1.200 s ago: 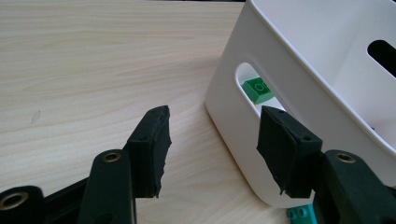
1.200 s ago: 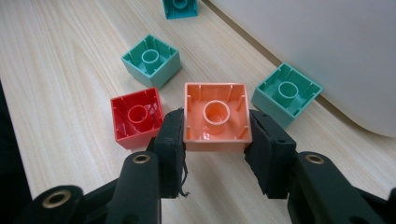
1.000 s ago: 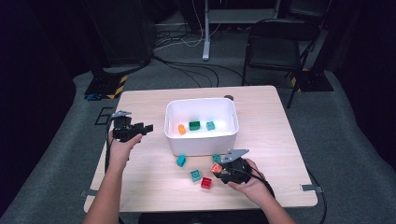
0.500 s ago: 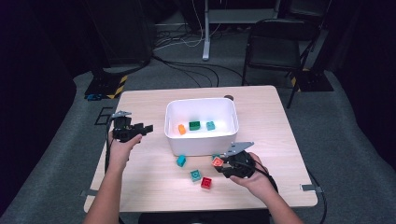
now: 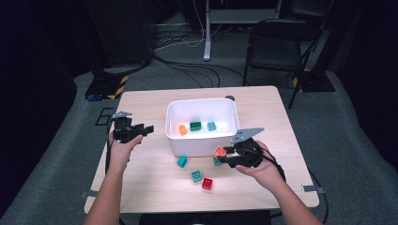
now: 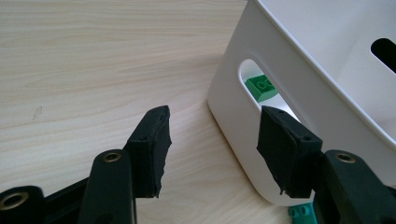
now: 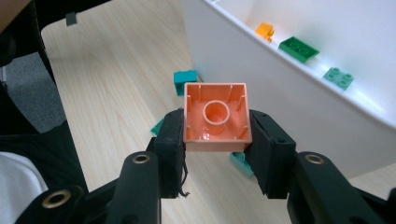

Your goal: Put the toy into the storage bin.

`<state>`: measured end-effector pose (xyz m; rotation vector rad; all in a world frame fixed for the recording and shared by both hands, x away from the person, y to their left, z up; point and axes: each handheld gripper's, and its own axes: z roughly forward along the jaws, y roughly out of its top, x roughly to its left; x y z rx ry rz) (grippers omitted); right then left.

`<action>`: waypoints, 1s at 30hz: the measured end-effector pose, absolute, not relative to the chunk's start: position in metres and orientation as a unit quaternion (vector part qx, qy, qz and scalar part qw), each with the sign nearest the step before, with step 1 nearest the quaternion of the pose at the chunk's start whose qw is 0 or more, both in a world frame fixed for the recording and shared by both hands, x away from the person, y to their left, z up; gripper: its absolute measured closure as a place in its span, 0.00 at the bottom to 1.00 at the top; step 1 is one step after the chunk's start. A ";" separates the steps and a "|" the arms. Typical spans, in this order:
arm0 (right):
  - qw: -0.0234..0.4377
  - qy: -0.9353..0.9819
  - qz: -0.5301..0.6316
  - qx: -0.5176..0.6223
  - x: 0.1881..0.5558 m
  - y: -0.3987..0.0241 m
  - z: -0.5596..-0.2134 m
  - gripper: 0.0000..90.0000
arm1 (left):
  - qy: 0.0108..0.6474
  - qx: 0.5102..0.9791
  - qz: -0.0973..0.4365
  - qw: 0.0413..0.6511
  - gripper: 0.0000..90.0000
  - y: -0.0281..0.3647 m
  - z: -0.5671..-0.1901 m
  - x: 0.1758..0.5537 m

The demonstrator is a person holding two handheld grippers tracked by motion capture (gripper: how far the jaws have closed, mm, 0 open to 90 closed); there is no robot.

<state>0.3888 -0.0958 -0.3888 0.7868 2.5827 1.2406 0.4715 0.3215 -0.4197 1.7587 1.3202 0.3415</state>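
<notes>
My right gripper [image 7: 215,135] is shut on a salmon-orange square brick [image 7: 215,116], hollow underside facing the camera, held above the table beside the white bin's front wall. From above, that brick [image 5: 219,152] sits at the right gripper [image 5: 226,155] just below the bin [image 5: 174,140]. Inside the bin lie an orange brick [image 5: 182,130], a green brick [image 5: 195,125] and a teal brick [image 5: 211,125]. My left gripper [image 5: 146,129] rests left of the bin, jaws open and empty [image 6: 212,144], facing the bin's handle slot [image 6: 259,88].
Loose on the table in front of the bin lie a teal brick [image 5: 181,161], a teal-green brick [image 5: 196,176] and a red brick [image 5: 207,183]. Another teal piece [image 5: 217,161] lies under my right gripper. A black chair [image 5: 277,42] stands beyond the table.
My right gripper has lifted the salmon-orange brick off the table and moved it up toward the bin's front wall. The left gripper has stayed put.
</notes>
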 end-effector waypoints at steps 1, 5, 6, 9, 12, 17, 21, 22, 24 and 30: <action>0.086 0.866 0.416 0.265 0.390 -0.096 -0.385 0.65 | 0.532 0.709 0.138 0.442 0.48 0.321 -0.420 0.471; 0.091 0.863 0.421 0.265 0.395 -0.096 -0.371 0.65 | 0.531 0.709 0.138 0.443 0.48 0.321 -0.420 0.471; 0.093 0.862 0.422 0.265 0.396 -0.096 -0.369 0.65 | 0.532 0.709 0.138 0.443 0.48 0.321 -0.420 0.472; 0.102 0.859 0.426 0.265 0.401 -0.093 -0.358 0.65 | 0.531 0.709 0.139 0.443 0.48 0.321 -0.420 0.472; 0.110 0.858 0.427 0.263 0.407 -0.089 -0.350 0.65 | 0.531 0.709 0.139 0.443 0.48 0.321 -0.420 0.472; 0.116 0.856 0.426 0.267 0.421 -0.082 -0.345 0.65 | 0.529 0.711 0.139 0.442 0.48 0.322 -0.420 0.472; 0.123 0.856 0.420 0.277 0.432 -0.077 -0.343 0.65 | 0.529 0.712 0.139 0.441 0.48 0.322 -0.420 0.472; 0.126 0.856 0.419 0.278 0.435 -0.076 -0.343 0.65 | 0.529 0.711 0.139 0.441 0.48 0.322 -0.420 0.472; 0.128 0.854 0.416 0.285 0.440 -0.073 -0.343 0.65 | 0.530 0.709 0.141 0.444 0.48 0.322 -0.420 0.472; 0.136 0.853 0.407 0.298 0.461 -0.065 -0.346 0.65 | 0.529 0.709 0.141 0.444 0.48 0.322 -0.420 0.472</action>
